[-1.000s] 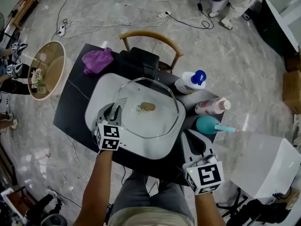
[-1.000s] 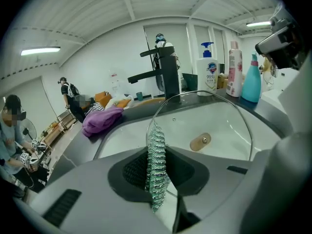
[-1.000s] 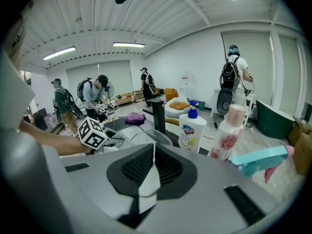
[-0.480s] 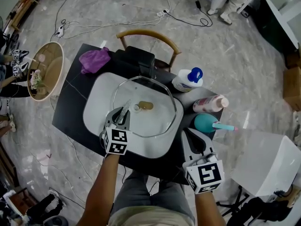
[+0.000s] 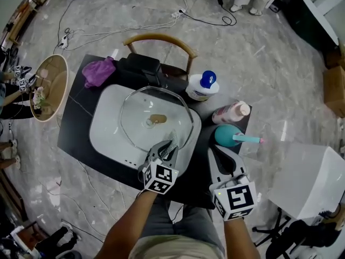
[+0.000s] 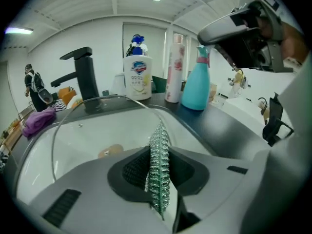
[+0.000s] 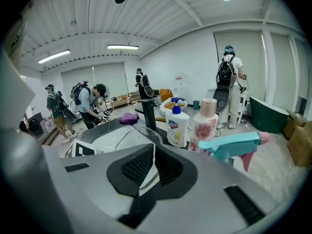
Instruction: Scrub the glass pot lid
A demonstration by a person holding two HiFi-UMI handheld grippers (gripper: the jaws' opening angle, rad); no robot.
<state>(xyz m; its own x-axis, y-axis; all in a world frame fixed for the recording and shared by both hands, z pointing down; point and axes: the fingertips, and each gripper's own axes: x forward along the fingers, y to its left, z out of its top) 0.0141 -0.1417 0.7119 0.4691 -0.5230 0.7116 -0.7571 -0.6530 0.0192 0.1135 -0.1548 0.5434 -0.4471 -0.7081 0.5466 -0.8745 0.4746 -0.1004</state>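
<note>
The glass pot lid (image 5: 141,104) rests on the white basin (image 5: 102,136) on the desk (image 5: 74,120). The left tongs (image 5: 168,144) are clenched on a metal scourer (image 6: 158,165) at the lid's near rim, so scrubbing looks to be in hand. The next move, I'd judge, calls for pressing down and sweeping across the glass. The right tongs (image 5: 225,158) hang closed and empty.

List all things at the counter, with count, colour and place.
lid: one, clear, on sink
sink: one, white, in counter
counter: one, black, centre
faucet: one, black, behind sink
cloth: one, purple, far left
soap bottle: one, white, right of faucet
pink bottle: one, pink, right of sink
sprayer: one, teal, near right gripper
chair: one, wooden, behind counter
scrubber: one, silver, in left gripper
left gripper: one, grey, at lid's near edge
right gripper: one, grey, shut, empty
</note>
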